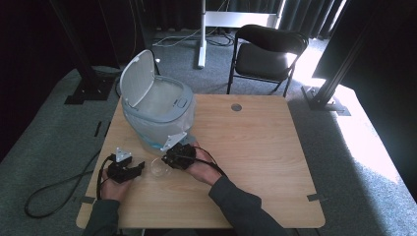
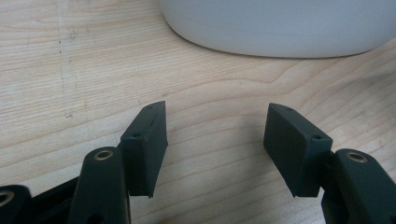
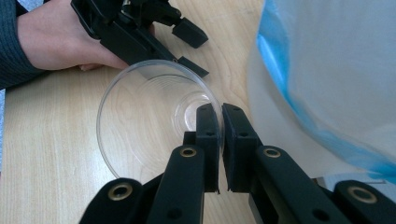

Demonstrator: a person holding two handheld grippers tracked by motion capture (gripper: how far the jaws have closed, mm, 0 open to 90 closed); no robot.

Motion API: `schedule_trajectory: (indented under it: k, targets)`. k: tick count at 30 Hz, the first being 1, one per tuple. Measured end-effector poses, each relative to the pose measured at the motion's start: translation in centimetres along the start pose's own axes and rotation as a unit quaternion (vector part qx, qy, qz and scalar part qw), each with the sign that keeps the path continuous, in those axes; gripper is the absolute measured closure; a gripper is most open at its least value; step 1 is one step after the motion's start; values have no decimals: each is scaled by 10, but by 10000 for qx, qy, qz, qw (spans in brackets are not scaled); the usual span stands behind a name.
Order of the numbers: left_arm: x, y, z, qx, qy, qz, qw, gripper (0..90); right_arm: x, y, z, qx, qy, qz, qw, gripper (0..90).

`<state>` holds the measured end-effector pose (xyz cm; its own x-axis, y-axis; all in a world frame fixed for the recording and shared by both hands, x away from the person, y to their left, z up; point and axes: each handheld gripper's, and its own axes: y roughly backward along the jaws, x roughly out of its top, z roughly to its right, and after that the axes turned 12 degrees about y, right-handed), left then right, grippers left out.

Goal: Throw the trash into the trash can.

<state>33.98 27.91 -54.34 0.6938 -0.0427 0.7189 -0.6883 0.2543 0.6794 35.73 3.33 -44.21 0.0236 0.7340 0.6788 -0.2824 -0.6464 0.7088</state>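
Observation:
A clear plastic cup (image 1: 160, 168) lies tilted on the wooden table (image 1: 255, 147), just in front of a grey bin (image 1: 157, 113). My right gripper (image 1: 167, 160) is shut on the cup's rim. In the right gripper view one jaw is inside the cup (image 3: 149, 116) and the other outside, with the right gripper (image 3: 220, 121) pinching the wall. My left gripper (image 1: 138, 167) rests on the table left of the cup, open and holding nothing. In the left gripper view the left gripper (image 2: 217, 114) has bare wood between its jaws and the bin's base (image 2: 280, 28) ahead.
The bin has its lid (image 1: 136, 77) raised and a pale bag with a blue edge (image 3: 327, 70) lining it. A black chair (image 1: 268, 51) stands beyond the table's far edge. A cable (image 1: 54, 189) trails off the table's left side. A round hole (image 1: 236, 106) sits near the far edge.

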Motion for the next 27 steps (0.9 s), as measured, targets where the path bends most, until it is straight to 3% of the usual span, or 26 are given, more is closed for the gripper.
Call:
schedule_trajectory:
  k: [27]
  targets:
    - [0,0,0,0,13,12,10000,398,-23,39,19,-332,-221,83,9992,859]
